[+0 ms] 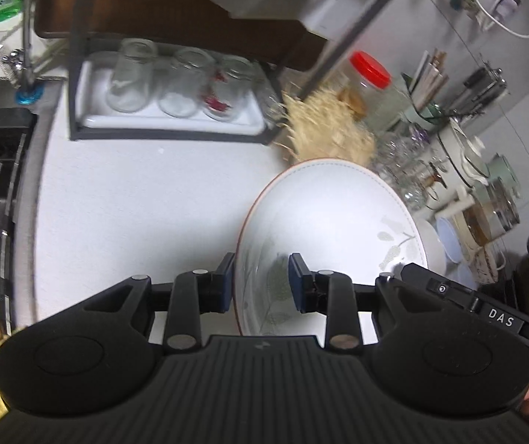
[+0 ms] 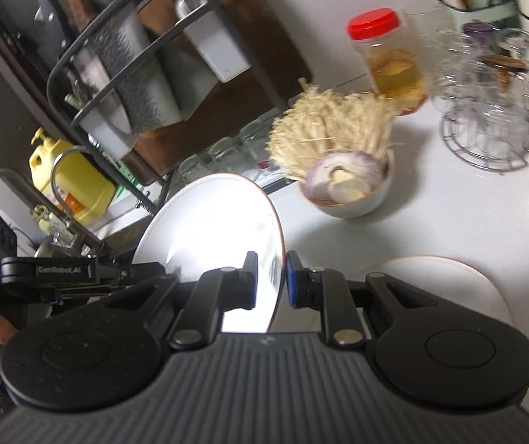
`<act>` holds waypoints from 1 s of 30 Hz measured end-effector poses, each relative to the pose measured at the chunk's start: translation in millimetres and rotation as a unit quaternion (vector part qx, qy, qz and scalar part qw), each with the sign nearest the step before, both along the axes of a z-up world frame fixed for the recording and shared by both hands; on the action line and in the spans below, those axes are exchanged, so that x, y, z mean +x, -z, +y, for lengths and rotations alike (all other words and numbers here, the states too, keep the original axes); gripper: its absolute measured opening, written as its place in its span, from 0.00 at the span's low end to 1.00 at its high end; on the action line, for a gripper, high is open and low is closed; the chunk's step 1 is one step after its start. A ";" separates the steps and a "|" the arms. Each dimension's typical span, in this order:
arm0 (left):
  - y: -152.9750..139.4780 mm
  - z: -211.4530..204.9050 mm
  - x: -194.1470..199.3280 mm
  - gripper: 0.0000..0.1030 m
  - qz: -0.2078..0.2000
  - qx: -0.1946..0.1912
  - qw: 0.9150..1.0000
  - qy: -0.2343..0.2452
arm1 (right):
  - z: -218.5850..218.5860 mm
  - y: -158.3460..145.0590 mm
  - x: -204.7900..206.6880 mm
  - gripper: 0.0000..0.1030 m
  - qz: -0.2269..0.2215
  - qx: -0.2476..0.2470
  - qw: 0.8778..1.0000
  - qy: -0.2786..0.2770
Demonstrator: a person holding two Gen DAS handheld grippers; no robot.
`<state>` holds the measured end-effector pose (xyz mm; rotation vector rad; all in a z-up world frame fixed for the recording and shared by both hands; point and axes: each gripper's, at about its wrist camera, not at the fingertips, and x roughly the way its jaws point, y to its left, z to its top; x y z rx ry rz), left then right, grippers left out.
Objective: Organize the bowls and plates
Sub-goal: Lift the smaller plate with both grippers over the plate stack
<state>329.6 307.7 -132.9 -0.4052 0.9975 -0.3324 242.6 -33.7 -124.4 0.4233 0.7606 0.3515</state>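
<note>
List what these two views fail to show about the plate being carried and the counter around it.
- Plate near rim: left wrist view, hidden behind the left gripper.
- Plate underside: neither view shows it.
- Second plate on the counter: right wrist view, partly covered by the right gripper.
- Jar contents: motion blur.

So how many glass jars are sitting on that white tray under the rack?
3 clearly: jars upside down in a row on the tray, one left, one middle, one right. Blurry glass at the tray's right end may be a fourth.
</note>
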 end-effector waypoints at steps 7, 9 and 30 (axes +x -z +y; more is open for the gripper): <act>-9.2 -47.7 -11.1 0.34 -0.008 0.034 0.999 0.021 | -31.3 -6.1 -15.2 0.18 -0.013 -0.001 1.000 0.007; -8.5 -59.4 -15.2 0.34 -0.005 0.035 0.999 0.027 | -39.5 -7.1 -19.4 0.18 -0.016 -0.014 1.000 0.006; 54.7 -168.3 -26.5 0.34 0.078 0.102 0.991 0.038 | -121.4 35.2 -30.0 0.18 0.045 -0.037 0.998 -0.005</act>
